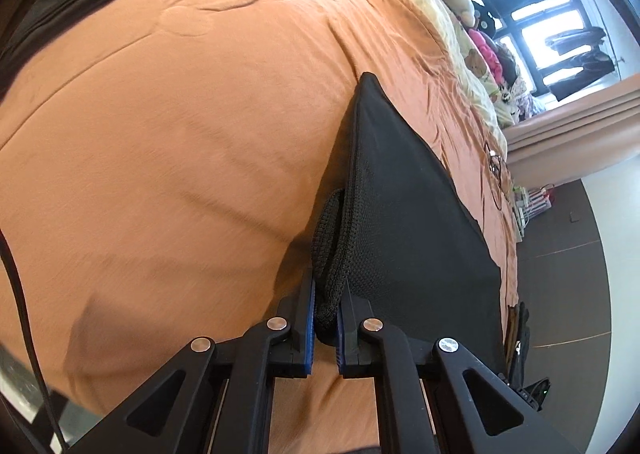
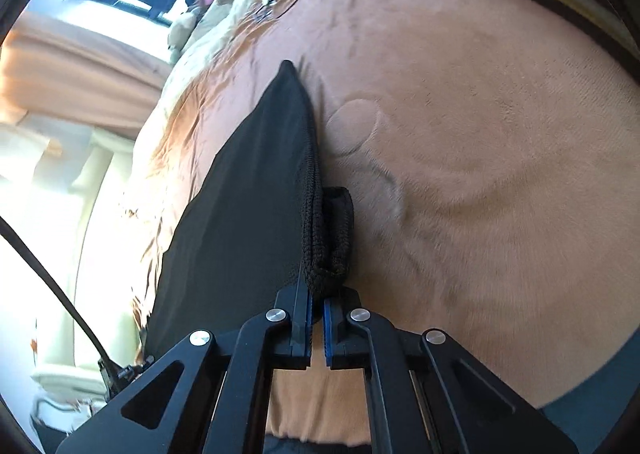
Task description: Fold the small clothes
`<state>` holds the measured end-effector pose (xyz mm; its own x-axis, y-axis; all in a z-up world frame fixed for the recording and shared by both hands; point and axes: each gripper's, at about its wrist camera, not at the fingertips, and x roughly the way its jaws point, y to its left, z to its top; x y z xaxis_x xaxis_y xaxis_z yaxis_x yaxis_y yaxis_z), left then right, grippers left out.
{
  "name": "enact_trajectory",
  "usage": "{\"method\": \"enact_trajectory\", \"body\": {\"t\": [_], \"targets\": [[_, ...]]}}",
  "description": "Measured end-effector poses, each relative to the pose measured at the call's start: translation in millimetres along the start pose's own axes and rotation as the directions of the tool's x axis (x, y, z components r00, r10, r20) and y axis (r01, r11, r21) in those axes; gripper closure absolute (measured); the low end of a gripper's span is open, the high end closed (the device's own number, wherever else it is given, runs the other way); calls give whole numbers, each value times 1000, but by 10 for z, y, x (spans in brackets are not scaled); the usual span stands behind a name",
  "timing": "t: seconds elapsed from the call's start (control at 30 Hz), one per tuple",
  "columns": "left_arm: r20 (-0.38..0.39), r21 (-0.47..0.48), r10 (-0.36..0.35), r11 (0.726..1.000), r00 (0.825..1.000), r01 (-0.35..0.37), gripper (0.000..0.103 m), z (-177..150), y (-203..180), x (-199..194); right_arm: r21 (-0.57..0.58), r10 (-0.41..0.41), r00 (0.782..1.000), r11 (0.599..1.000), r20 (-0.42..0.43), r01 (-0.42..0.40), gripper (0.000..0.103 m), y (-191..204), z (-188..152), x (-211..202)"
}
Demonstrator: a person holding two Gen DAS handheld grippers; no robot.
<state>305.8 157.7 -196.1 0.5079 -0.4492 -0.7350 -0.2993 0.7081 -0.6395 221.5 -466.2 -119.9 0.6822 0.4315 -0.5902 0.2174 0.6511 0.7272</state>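
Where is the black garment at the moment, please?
The black garment hangs above the orange bedspread, its knitted edge pinched in both the left gripper and right gripper.

Black tongs point(image 1: 325, 328), blue pads point(image 1: 309, 324), silver screws point(image 1: 277, 323).

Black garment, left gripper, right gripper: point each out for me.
black garment point(image 1: 408, 214), left wrist view, its smooth panel.
left gripper point(image 1: 326, 314), left wrist view, between its fingertips.
right gripper point(image 2: 319, 304), right wrist view, between its fingertips.
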Motion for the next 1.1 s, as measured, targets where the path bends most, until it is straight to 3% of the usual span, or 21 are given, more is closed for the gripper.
{"method": "enact_trajectory", "body": {"t": [0.2, 0.27, 0.4, 0.6, 0.73, 0.83, 0.97, 1.1], "targets": [[13, -22, -9, 1000, 1000, 10, 95, -297, 177, -218, -46, -29, 999, 999, -17, 28, 103, 90, -80, -72], [13, -28, -21, 999, 1000, 21, 95, -388, 238, -260, -72, -89, 996, 994, -18, 87, 102, 182, -68, -98], [16, -14, -30, 999, 999, 30, 95, -410, 262, -253, -168, -224, 975, 960, 11, 223, 97, 461, -84, -164], [30, -3, -53, 999, 998, 53, 95, -394, 249, -213, -337, -275, 958, 897, 82, 286, 96, 1144, -301, -297], [29, -17, -70, 997, 997, 71, 95, -421, 309, -190, -432, -281, 956, 854, 83, 289, 96, 1570, -488, -212], [29, -28, -76, 997, 997, 77, 95, -451, 350, -170, -519, -304, 949, 800, 83, 302, 96, 1853, -722, 6], [31, -51, -86, 995, 996, 87, 95, -500, 410, -158, -576, -292, 956, 784, -16, 230, 96, 2085, -965, 414], [35, -65, -85, 994, 996, 87, 95, -522, 429, -160, -630, -313, 946, 753, -88, 191, 96, 2278, -1161, 798]]}}
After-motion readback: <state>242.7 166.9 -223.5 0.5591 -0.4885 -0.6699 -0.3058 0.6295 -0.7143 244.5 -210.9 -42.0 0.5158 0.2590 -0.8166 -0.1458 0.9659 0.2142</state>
